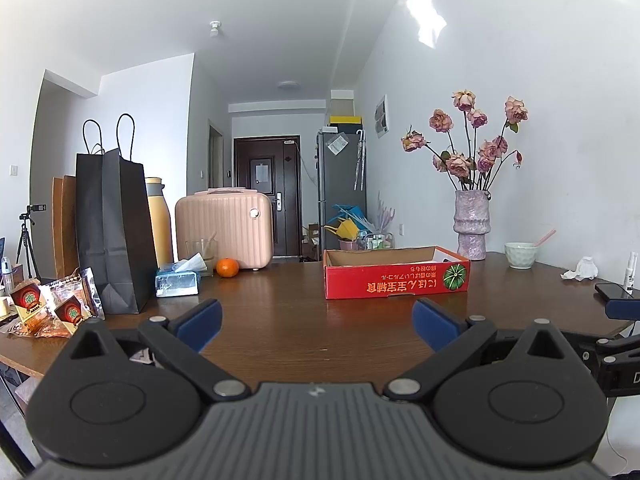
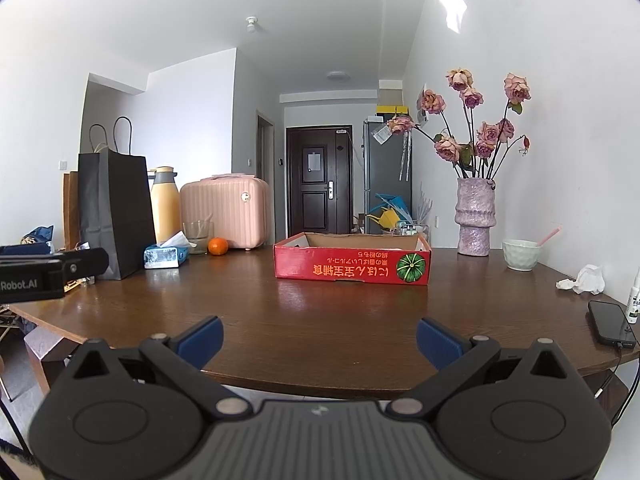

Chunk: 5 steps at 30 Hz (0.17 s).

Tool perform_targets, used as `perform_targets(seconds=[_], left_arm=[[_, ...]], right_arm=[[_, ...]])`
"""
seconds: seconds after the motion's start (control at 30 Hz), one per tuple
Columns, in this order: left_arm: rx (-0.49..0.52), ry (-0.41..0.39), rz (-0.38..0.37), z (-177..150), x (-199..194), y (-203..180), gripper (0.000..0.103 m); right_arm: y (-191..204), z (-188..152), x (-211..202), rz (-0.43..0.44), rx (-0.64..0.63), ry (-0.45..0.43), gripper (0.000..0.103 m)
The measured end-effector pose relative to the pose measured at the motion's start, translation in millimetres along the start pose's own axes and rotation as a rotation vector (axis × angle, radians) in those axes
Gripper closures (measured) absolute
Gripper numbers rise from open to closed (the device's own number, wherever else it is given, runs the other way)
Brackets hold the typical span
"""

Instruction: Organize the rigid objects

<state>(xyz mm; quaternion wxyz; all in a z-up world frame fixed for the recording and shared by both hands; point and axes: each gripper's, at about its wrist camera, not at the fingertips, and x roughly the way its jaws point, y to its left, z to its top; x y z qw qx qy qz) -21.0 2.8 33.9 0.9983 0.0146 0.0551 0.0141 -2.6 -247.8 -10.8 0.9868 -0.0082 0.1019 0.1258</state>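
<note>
Both grippers, left gripper (image 1: 316, 326) and right gripper (image 2: 318, 342), spread and empty at near desk (image 2: 320, 320) edge (start, nothing picked), red box (image 2: 352, 266) mid-desk, phone (image 2: 610, 324) far right likely next reach.

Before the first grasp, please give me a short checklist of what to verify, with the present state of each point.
1. Left gripper open and holding nothing: ok, jaws wide apart.
2. Right gripper open and holding nothing: ok, jaws wide apart.
3. Red cardboard box upright with its top open: ok.
4. Room left inside the box: cannot tell, its front wall hides most of the inside.
5. Table between the grippers and the box free of things: ok.
6. Cabled phone at the right table edge out of the way: not ok; it lies near the right gripper's side, so I would move with care there.
</note>
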Motion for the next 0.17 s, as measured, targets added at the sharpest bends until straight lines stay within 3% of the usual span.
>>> perform_targets(seconds=[0.17], left_arm=[[0.000, -0.004, -0.005, -0.9, -0.7, -0.2, 0.000]], right_arm=[[-0.2, -0.4, -0.5, 0.000, 0.002, 0.000, 0.000]])
